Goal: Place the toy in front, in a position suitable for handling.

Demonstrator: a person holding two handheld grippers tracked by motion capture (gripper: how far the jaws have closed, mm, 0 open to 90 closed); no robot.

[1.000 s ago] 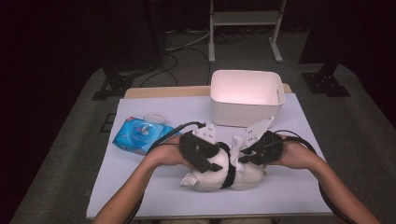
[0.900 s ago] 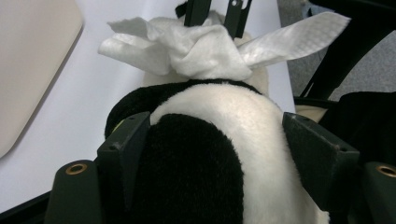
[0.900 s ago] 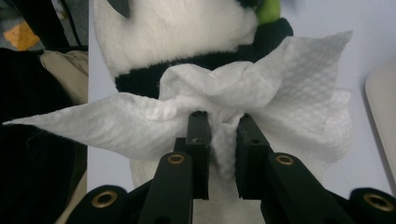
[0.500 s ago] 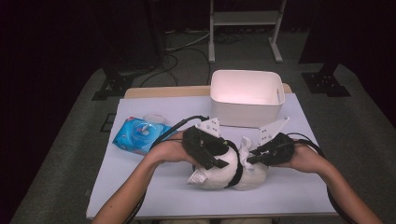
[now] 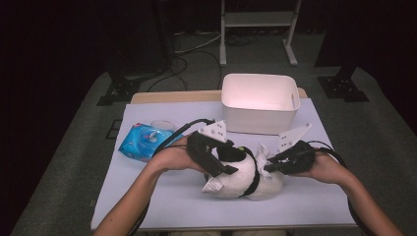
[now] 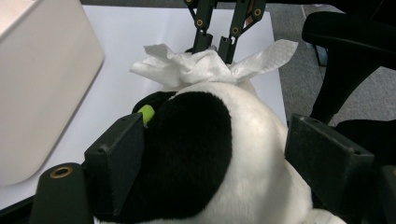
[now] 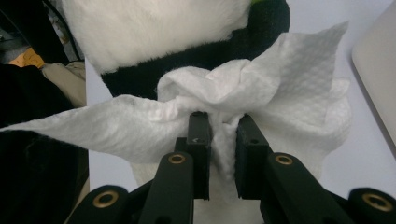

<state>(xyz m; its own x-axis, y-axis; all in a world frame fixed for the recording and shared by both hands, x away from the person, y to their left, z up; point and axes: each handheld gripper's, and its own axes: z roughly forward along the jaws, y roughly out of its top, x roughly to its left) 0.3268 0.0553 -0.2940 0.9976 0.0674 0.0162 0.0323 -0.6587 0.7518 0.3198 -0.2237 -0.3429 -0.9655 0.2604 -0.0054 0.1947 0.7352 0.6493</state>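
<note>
A black and white plush toy (image 5: 246, 181) lies near the table's front edge. My left gripper (image 5: 230, 166) straddles its body from the left. Its wide-set jaws have just been opening a little, and both pads still touch the fur (image 6: 243, 140). A crumpled white wipe (image 5: 260, 152) sits against the toy's right end. My right gripper (image 5: 268, 165) is shut on it, with the bunched wipe (image 7: 233, 93) pinched between the narrow jaws (image 7: 223, 135). In the left gripper view, the right gripper (image 6: 215, 44) holds the wipe (image 6: 201, 67) just beyond the toy.
A white plastic bin (image 5: 259, 120) stands at the back right of the table, close behind the toy. A blue pack of wipes (image 5: 142, 140) lies at the left. A black chair (image 6: 355, 51) stands off the table's side.
My right gripper has pulled away to the right with the wipe. My left gripper has risen slightly over the toy.
</note>
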